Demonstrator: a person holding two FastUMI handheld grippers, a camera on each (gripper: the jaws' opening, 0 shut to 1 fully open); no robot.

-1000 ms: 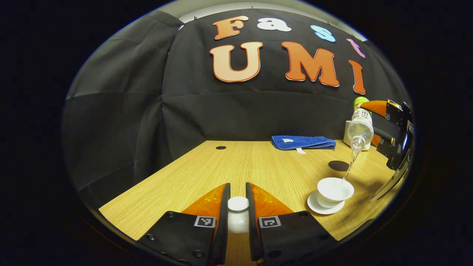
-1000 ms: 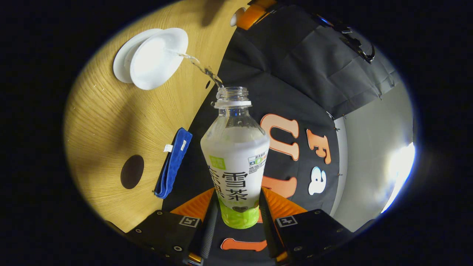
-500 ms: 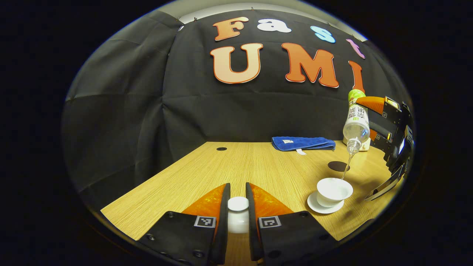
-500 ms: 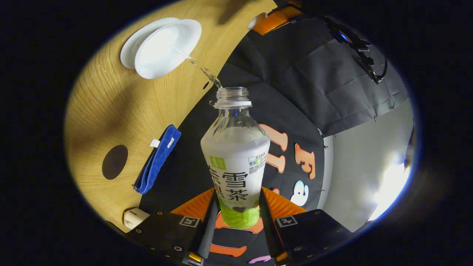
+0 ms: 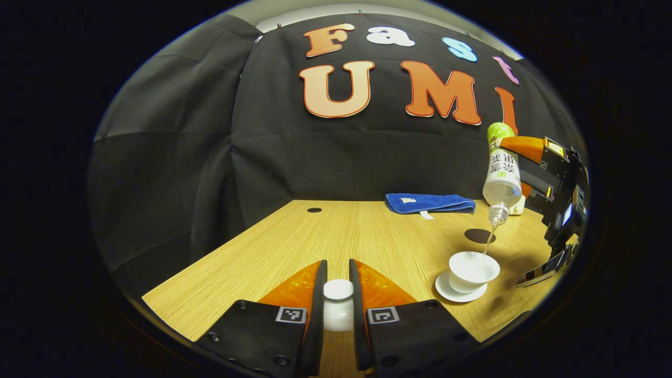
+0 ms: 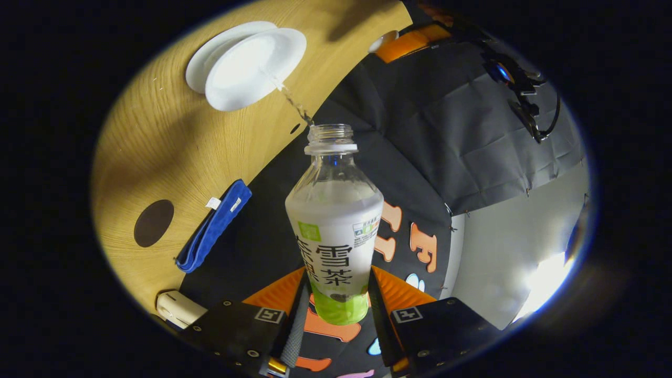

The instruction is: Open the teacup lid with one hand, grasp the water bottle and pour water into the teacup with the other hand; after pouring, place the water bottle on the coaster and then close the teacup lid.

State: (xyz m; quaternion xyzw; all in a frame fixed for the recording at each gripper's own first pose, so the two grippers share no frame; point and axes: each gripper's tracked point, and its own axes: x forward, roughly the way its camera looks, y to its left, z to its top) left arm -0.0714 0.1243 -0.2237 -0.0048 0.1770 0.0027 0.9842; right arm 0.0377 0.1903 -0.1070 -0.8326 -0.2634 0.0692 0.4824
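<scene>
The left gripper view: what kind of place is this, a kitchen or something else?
Probably a staged recording booth, not a kitchen. A black cloth wall backs a bare wooden table, which carries only a few props: a teacup on a saucer, a blue towel and a dark round coaster.

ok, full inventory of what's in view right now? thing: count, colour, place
teacup: 1, white, open, on the saucer, table's right side
saucer: 1, white, under the teacup
lid: 1, white, between the left gripper's fingers
water bottle: 1, clear with white-green label, tilted mouth-down above the teacup, pouring
coaster: 1, dark round, behind the teacup
towel: 1, blue, folded, table's far edge
small box: 1, cream, far right corner
table: 1, light wood
left gripper: 1, shut on lid
right gripper: 1, shut on water bottle
</scene>
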